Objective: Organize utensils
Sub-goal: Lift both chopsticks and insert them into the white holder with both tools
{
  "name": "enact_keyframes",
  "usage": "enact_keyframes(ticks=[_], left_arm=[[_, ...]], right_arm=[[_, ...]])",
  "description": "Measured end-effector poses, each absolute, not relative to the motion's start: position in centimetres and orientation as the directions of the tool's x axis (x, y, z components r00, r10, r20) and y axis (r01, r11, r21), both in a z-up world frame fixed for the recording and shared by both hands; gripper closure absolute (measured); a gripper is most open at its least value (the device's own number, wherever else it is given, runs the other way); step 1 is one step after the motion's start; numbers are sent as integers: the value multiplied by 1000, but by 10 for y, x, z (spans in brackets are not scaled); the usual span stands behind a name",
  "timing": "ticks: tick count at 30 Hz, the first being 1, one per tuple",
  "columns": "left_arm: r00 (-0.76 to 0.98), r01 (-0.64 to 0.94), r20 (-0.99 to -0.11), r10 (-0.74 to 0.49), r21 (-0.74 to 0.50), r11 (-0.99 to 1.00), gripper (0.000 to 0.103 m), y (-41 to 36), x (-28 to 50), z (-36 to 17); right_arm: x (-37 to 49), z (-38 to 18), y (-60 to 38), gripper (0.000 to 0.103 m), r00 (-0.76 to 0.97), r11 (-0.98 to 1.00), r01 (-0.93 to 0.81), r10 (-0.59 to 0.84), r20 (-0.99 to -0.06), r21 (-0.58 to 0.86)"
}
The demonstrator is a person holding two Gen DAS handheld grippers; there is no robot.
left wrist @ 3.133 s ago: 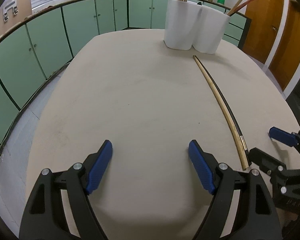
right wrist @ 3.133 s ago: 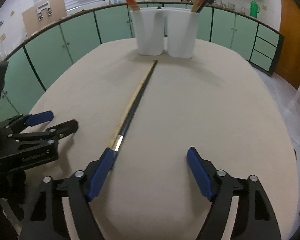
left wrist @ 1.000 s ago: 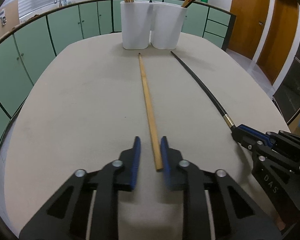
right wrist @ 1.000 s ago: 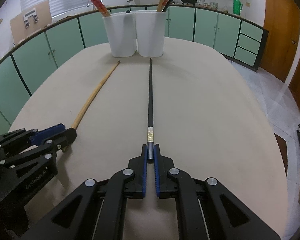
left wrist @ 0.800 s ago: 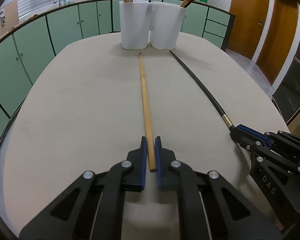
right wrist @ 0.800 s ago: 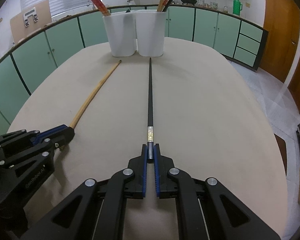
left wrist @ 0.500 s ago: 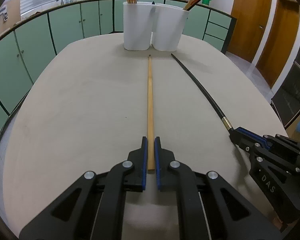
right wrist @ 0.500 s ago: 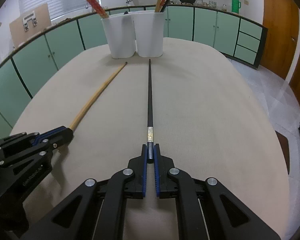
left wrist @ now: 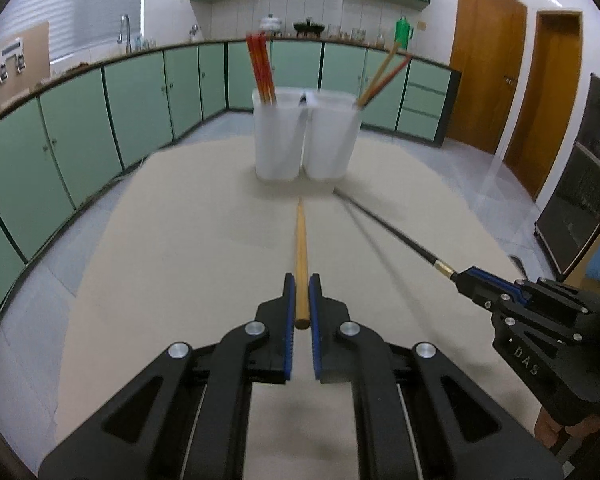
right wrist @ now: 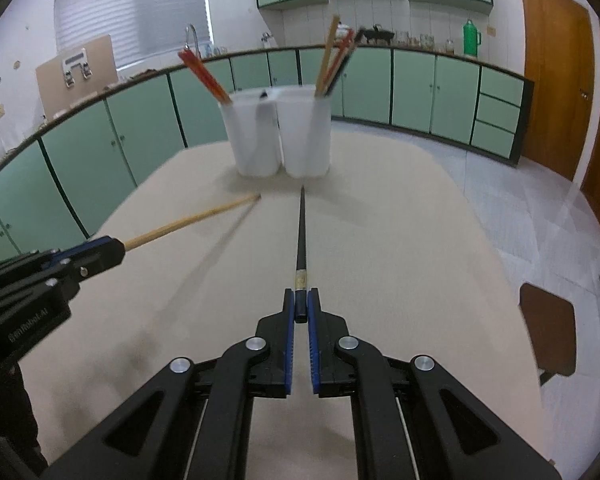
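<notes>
My left gripper (left wrist: 301, 284) is shut on the thick end of a light wooden chopstick (left wrist: 301, 248) and holds it above the table, tip toward a white double-cup holder (left wrist: 306, 138). My right gripper (right wrist: 301, 298) is shut on the end of a black chopstick (right wrist: 301, 236), also raised and pointing at the holder (right wrist: 278, 134). Each gripper shows in the other's view: the right one (left wrist: 466, 276), the left one (right wrist: 114, 250). Red chopsticks (left wrist: 260, 68) stand in the left cup. Wooden, red and black ones (right wrist: 336, 60) stand in the right cup.
The beige table (left wrist: 172, 248) ends a little behind the holder. Green cabinets (left wrist: 80, 128) ring the room beyond. Tiled floor (right wrist: 540, 216) and brown doors (left wrist: 484, 64) lie to the right.
Both grippers have lifted their chopsticks off the table and risen; the holder now appears lower and nearer the frame's middle. Both stay shut.
</notes>
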State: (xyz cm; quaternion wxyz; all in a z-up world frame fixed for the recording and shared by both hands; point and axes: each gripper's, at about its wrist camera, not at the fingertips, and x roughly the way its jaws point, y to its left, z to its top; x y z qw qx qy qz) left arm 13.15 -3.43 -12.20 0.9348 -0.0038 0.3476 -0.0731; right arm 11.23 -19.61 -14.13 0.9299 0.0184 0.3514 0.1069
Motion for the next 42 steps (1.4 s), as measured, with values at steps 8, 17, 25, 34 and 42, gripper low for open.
enact_keyframes(ticks=[8,17,25,34,42], left_arm=[[813,154,-562,-151,-42,987,97,-32,130,-77],[855,180,-490,-173,-32,983,97,-31,149,-39],[869,216,-449,-209,-37,976,97,-30,177,-4],[895,255,-378,-238,-6,967,97,-36,184,35],[925,259,-288,-246,5,966,97,-44,204,75]], right_arm=[[118,-96,-200,97,770,966,-234,254,-586,111],[154,-44,-197,97,785,951,-295,297,-544,94],[183,1,-190,97,780,931,-363,331,-531,47],[196,46,-193,97,776,906,-422,380,-503,32],[224,99,-198,97,829,913,-407,386,-403,37]])
